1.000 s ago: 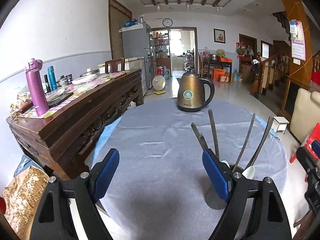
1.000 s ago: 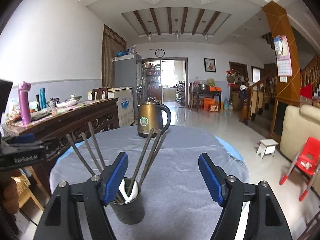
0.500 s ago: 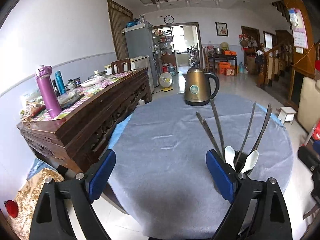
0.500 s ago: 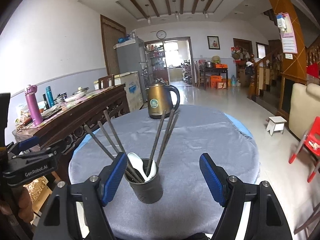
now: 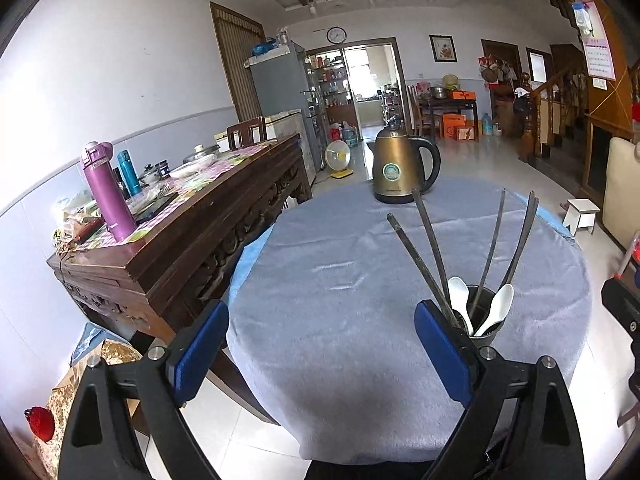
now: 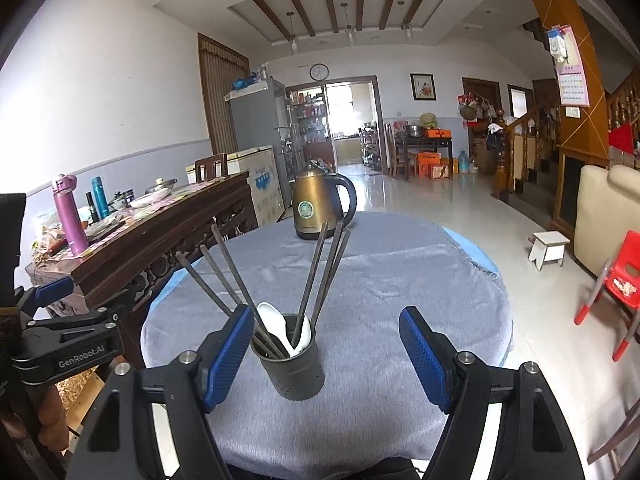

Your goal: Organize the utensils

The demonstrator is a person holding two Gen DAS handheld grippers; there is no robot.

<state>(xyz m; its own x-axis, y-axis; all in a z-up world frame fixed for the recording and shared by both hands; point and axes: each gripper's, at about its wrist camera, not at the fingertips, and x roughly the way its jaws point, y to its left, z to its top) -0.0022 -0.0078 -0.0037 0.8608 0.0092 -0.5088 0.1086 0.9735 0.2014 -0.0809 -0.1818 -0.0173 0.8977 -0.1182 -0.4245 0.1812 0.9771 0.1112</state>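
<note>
A dark utensil cup (image 6: 291,368) stands upright on the grey-clothed round bench (image 6: 400,280), low and slightly left of centre in the right wrist view, and at the lower right of the left wrist view (image 5: 486,320), partly hidden there behind a blue pad. It holds two white spoons (image 5: 494,310), bowls up, and six thin dark metal sticks (image 6: 316,276) that fan outward: three lean left and three lean right in the right wrist view, while the left wrist view shows only four or five clearly. The right gripper (image 6: 326,356) is spread wide with nothing between its pads; the cup sits in the gap, closer to the left pad (image 6: 230,356) and apart from the right one. The left gripper (image 5: 320,350) is also spread wide and empty, hovering over the near edge of the bench, the cup just beyond its right pad (image 5: 442,356). One bronze electric kettle (image 6: 318,208) stands near the far edge, well apart from the cup, with bare cloth between them and to either side. The bench's rim curves across the lower frame, a strip of blue underlayer (image 6: 476,248) showing at the right. A carved wooden sideboard (image 5: 192,240) runs just beside the bench at left, carrying one purple flask (image 5: 108,192) and one teal bottle (image 5: 129,172). Open tiled floor (image 6: 460,208) lies to the right.
</note>
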